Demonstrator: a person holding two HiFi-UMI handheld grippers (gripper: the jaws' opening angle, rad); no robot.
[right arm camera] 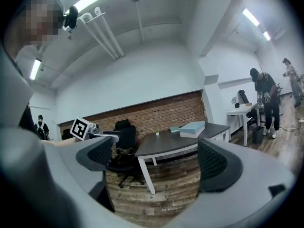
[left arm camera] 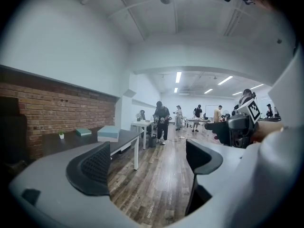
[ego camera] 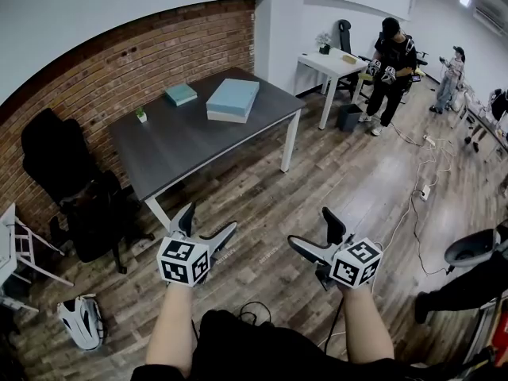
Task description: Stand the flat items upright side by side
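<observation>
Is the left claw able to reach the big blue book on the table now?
Probably not: the left claw hangs open over the floor, short of the table; nothing blocks the big blue book.

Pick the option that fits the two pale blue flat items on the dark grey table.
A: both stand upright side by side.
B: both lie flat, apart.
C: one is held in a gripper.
B: the small teal flat item and the larger pale blue flat item each lie flat on the dark grey table, with bare tabletop between them.

The dark worktop [ego camera: 186,145] carries a teal book [ego camera: 181,94], a pale-blue stack [ego camera: 233,100] and, near its wall edge, a small plant [ego camera: 141,115].
</observation>
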